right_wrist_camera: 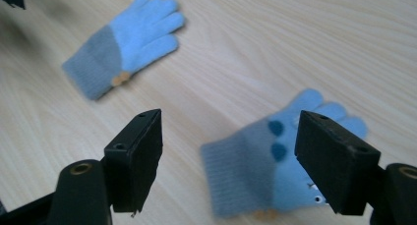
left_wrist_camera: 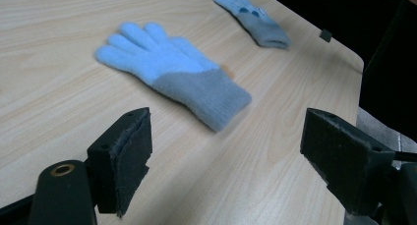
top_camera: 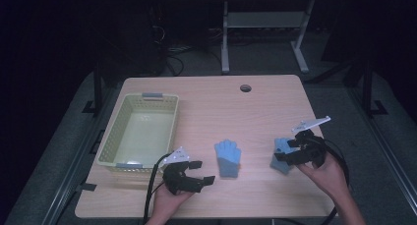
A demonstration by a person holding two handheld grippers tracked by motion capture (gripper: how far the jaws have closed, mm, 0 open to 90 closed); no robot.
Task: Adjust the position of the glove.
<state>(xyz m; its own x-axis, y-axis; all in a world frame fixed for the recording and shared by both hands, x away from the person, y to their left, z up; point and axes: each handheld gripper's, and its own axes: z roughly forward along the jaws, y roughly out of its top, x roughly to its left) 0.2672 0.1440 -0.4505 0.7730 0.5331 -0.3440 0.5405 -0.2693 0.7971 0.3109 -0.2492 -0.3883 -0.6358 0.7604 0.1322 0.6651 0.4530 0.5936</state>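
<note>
One pale wooden table point(top_camera: 211, 97), dark room.

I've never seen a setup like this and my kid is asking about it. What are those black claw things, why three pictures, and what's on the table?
A person sits at a wooden table holding a hand-held two-jaw tool in each hand: the left gripper and the right gripper. One picture looks down from above; the other two come from cameras riding on each gripper, looking out between its black jaws. On the table lie two blue-and-grey knitted gloves: the middle glove and the right-hand glove, plus an empty pale basket at the left. Both grippers are open and hold nothing; the right gripper hangs over the right-hand glove, the left points toward the middle glove.
</note>
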